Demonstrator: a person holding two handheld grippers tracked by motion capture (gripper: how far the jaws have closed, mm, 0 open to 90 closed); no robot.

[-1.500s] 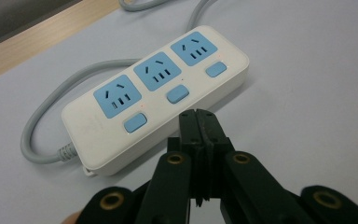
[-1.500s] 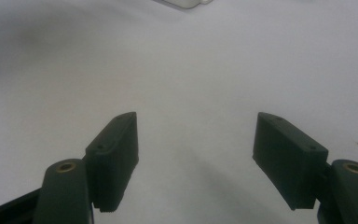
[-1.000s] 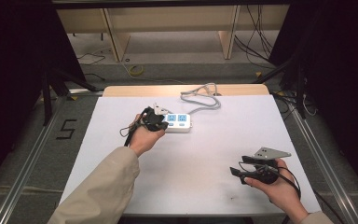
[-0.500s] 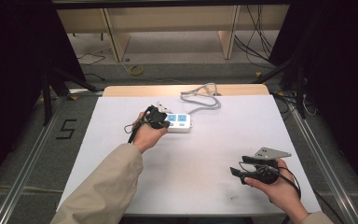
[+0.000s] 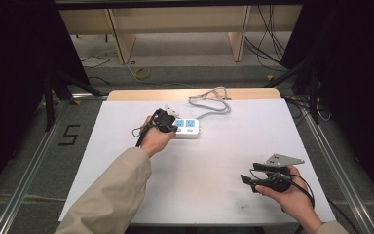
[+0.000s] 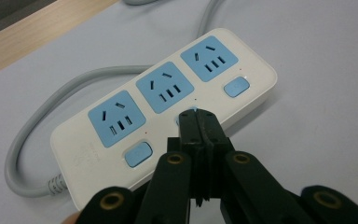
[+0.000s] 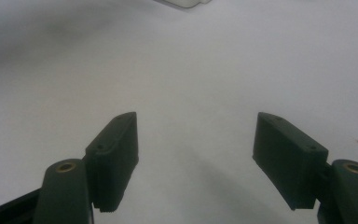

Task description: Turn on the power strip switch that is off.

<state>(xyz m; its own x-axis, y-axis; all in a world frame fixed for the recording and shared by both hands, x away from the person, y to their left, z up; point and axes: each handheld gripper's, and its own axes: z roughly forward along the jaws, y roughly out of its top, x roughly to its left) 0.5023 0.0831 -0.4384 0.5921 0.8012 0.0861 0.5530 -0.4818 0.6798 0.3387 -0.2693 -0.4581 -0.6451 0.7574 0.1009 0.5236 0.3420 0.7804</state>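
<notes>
Even light from overhead falls on the white counter (image 5: 209,161), which stands bright against near-black surroundings on both sides of the high view; that view is soft and slightly grainy. In the left gripper view the power strip (image 6: 168,116) is sharp and evenly lit, without glare. The right gripper view is dimmer and greyish, its left tong blurred, with soft shadows beneath both.

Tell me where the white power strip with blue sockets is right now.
The white power strip with blue sockets lies toward the far middle of the white table in the high view, its grey cable coiled behind it, with the shut left gripper at its middle switch.
</notes>
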